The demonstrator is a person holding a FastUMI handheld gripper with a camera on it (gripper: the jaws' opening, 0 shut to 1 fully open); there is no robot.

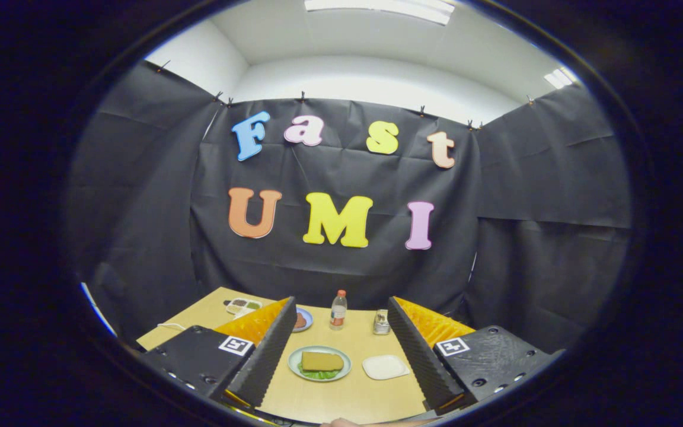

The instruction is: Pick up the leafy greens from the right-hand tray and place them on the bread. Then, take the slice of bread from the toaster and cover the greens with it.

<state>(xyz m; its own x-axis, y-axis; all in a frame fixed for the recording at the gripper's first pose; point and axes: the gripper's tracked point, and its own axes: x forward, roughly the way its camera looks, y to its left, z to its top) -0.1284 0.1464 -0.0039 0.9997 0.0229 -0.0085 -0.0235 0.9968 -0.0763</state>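
**Sandwich stacked on plate, claw open and empty above the counter**

Gripper view: claw point(337, 362) spread wide, nothing between the fingers point(267, 350), held up and back from the counter point(353, 397). Between the two fingers and ahead of them sits the round plate point(296, 360). On it is a slice of bread point(322, 360) with leafy greens point(318, 375) sticking out from under its near edge. The slice covers the greens. Whether another slice lies beneath cannot be told from here. The bread's long axis runs across the claw, side to side, tilted slightly. Just right of the plate is a white tray point(385, 367), bare; judged to be the greens' source tray.

Further back: one bottle point(338, 309) with a red cap, one small metal object point(381, 322), possibly the toaster but too small to tell, one small dish point(302, 320) partly behind the left finger, and one compartment tray point(243, 305) at the far left.

Count: one plate, one visible bread slice, one bunch of greens, one white tray, one bottle.

Judgement: both steps look done; no grasp needed, the claw only has to stay clear.
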